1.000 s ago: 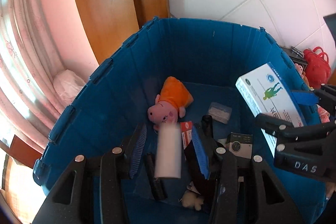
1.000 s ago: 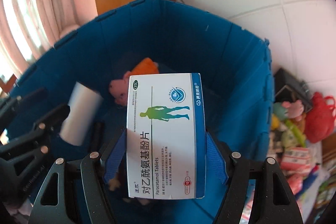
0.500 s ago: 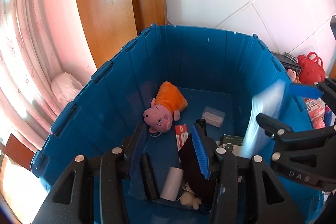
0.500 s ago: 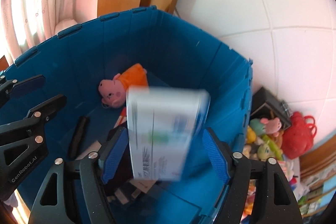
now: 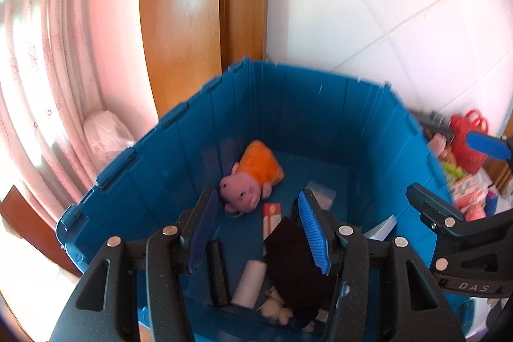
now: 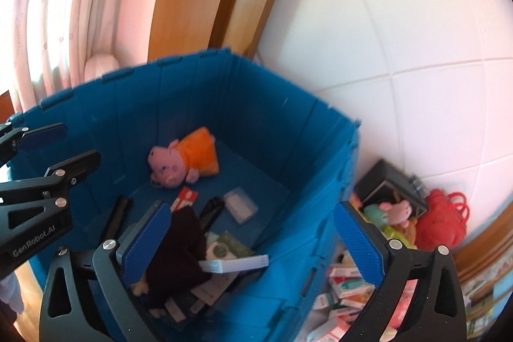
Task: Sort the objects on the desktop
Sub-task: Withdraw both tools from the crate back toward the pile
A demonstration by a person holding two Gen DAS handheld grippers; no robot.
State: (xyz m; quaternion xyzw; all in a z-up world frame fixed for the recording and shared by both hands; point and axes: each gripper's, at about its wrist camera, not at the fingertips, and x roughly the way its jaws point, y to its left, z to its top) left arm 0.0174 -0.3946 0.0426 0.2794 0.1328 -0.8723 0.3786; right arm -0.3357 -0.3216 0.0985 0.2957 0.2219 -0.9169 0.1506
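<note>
Both grippers hang tilted downward over the open top of the blue crate (image 6: 282, 130), which serves as the landmark here. The left gripper (image 5: 256, 233) sits above the crate's near side with its jaws narrowly parted and nothing between them; they have just been opening. The right gripper (image 6: 253, 246) is over the crate's right wall, its jaws spread wide after opening, also with nothing between them. The white tablet box (image 6: 237, 264) lies flat inside the crate near the right wall, resting on other items and free of both grippers. A white roll (image 5: 248, 282) lies on the crate floor at the near side, beside a black cylinder (image 5: 218, 271) and a dark cloth (image 5: 295, 258). A pink plush pig in orange (image 6: 182, 161) lies toward the far wall. "GenRobot.AI" reads on the left gripper's body, "DAS" on the right one's. The crate floor's middle is bare, and the rim is unobstructed on the far side. Outside the right wall, boxes and toys (image 6: 349, 284) crowd the floor.
</note>
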